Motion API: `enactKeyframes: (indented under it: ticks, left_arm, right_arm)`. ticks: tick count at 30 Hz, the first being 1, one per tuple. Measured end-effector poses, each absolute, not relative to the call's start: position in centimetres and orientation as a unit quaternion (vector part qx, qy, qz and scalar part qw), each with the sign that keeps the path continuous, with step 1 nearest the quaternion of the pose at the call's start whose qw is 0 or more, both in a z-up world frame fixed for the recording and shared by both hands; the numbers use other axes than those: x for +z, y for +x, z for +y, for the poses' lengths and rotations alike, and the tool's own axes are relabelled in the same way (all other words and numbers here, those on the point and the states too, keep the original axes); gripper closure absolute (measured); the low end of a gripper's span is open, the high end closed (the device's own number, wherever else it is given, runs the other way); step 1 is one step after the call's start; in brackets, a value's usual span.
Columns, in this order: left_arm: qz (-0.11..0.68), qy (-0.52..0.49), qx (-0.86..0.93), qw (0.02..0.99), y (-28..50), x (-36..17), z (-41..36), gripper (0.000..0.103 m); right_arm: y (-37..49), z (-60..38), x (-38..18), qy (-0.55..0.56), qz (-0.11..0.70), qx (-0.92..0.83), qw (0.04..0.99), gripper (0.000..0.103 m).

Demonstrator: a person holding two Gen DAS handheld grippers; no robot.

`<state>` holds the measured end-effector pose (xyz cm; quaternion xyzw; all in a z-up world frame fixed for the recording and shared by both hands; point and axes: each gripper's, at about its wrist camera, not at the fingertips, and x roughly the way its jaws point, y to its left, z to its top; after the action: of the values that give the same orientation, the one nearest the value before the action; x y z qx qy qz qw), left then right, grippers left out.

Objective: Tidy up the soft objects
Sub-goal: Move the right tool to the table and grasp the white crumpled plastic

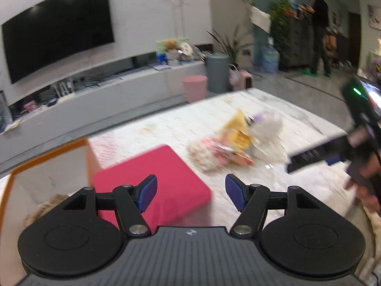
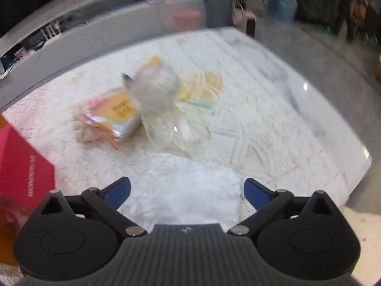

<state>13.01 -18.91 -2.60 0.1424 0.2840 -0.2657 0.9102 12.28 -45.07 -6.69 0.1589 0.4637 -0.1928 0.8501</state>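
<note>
A blurred heap of soft things lies mid-table: a white fluffy plush [image 1: 266, 128] [image 2: 154, 88], a yellow packet [image 1: 238, 131] [image 2: 119, 112], a beige plush [image 1: 202, 155] [image 2: 88, 131] and a clear bag [image 2: 171, 131]. My left gripper [image 1: 191, 188] is open and empty, short of the heap, with a red box [image 1: 154, 178] behind its left finger. My right gripper [image 2: 187, 186] stands open above a white crumpled soft thing [image 2: 190, 190]; its pads do not press it. At the far left an orange box [image 1: 14, 174] holds a tan plush [image 1: 47, 207].
The white patterned tablecloth [image 2: 273, 131] covers the table to its far rounded edge. A hand [image 1: 364, 186] with the other gripper's black body [image 1: 357, 109] fills the right of the left wrist view. Beyond stand a pink bin [image 1: 194, 90], a grey bin [image 1: 216, 71], a TV console and a person [image 1: 319, 28].
</note>
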Motion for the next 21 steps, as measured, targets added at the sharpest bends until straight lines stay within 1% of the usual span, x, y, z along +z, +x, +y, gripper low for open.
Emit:
enactKeyframes:
  ticks: [3,5,9,12,21]
  left_arm:
    - [0.299,0.154,-0.295,0.895,12.1,-3.5,-19.8,0.026]
    - [0.302,0.152,-0.304,0.891,11.9,-3.9,-20.1,0.026]
    - [0.294,0.164,-0.303,0.892,11.3,-4.0,-20.2,0.026]
    - [0.299,0.154,-0.302,0.892,11.4,-3.7,-20.1,0.026]
    - [0.300,0.141,-0.288,0.898,12.1,-3.0,-19.3,0.026]
  right_arm:
    - [13.3,-45.8,-8.1,0.210,0.486,-0.186,0.827,0.003]
    - [13.7,-45.6,-9.1,0.226,0.493,-0.180,0.821,0.003]
    - [14.6,-44.3,-10.3,0.212,0.502,-0.185,0.818,0.003]
    - [15.0,-44.0,-11.1,0.192,0.507,-0.210,0.814,0.003]
    - [14.7,-43.7,-11.5,0.164,0.508,-0.220,0.817,0.002]
